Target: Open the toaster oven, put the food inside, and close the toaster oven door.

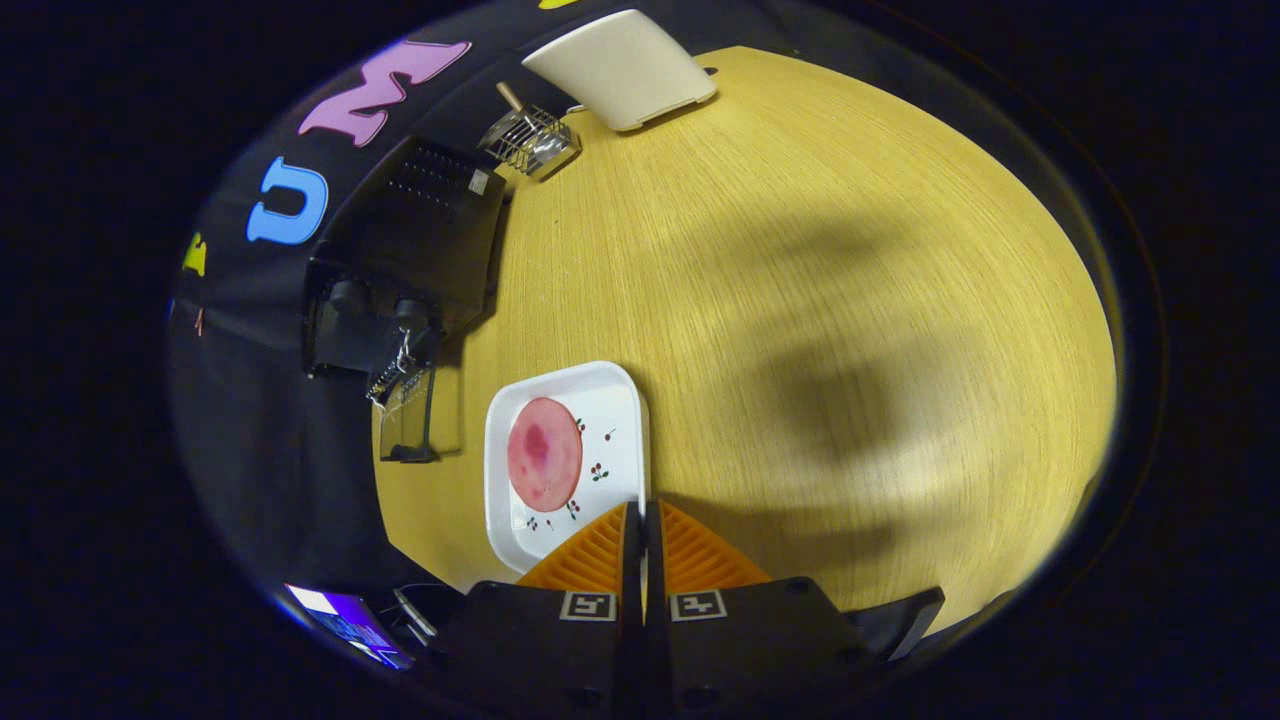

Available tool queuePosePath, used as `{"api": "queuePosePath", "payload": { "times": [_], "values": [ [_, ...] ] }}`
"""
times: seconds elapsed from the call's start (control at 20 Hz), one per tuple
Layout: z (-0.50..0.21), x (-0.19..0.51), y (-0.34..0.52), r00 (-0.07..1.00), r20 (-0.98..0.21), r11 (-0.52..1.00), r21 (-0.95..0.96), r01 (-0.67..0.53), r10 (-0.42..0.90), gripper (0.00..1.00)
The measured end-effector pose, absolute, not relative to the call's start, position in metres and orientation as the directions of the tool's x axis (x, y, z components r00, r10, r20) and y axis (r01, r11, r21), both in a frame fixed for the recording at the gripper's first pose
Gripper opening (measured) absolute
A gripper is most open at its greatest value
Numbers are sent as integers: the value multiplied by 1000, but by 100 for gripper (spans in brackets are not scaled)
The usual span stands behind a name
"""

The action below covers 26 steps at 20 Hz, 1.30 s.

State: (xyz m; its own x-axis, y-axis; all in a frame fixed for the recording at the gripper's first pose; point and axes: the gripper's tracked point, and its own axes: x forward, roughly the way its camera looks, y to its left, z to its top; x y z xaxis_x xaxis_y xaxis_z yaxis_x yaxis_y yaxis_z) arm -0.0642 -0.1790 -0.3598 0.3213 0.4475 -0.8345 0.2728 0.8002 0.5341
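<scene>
While the fingers sit pressed together, they appear to pinch the near rim of the white plate, so I judge the food-carrying step is in hand. A pink slice of food lies on that plate, just ahead of the fingers. Beyond it and off to the side stands the black toaster oven, its glass door hanging open toward the desk. Next, the plate likely needs lifting level and swinging toward the oven mouth. Gripper looks steeply down over the desk.
</scene>
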Motion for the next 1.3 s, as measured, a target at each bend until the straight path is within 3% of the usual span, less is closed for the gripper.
{"api": "queuePosePath", "payload": {
  "times": [0.6,1.3],
  "values": [
    [-301,-79,-186,452,-779,651,619,439,435,5],
    [-254,-72,-54,590,-674,534,728,430,444,5]
  ]
}}
